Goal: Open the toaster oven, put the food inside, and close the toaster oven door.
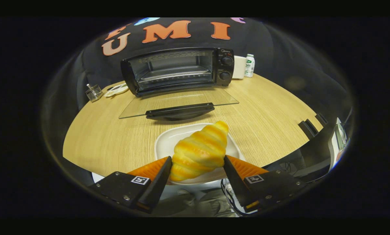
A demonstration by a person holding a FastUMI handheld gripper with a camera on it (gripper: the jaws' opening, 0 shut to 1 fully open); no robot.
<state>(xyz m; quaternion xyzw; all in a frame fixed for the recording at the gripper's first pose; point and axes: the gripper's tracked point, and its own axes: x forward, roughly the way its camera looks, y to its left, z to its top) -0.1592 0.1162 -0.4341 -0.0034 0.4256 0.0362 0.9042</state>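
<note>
Task status: the toaster oven (pixel 178 70) stands well beyond the fingers with its glass door (pixel 178 101) already folded down flat toward the gripper, so the opening step appears complete. Loading the food and closing the door remain.

Far left, beyond the left finger: a small wire holder (pixel 94 92) and a flat white item beside it, too small to identify, both on the round table (pixel 266 120). The tabletop is pale wood grain, smooth and matte.

Centre: the gripper (pixel 197 163) is partly closed, and both fingers press the flanks of a croissant (pixel 200 151), which sits between them. The croissant is golden, glossy and ridged in bands, tapering to a point away from the gripper; it looks soft, probably a foam replica. Whether it is lifted clear of the white plate (pixel 164 142) below it cannot be determined. The plate is smooth with rounded corners and lies just ahead of the fingers, close to the door's black bar handle (pixel 180 111).

The oven body is black metal. A wire rack shows inside the cavity, directly ahead of the croissant.

Right of centre: two round control knobs (pixel 226 68) on the oven front. Further right, beyond the right finger, a white box and a small bottle (pixel 249 65).
</note>
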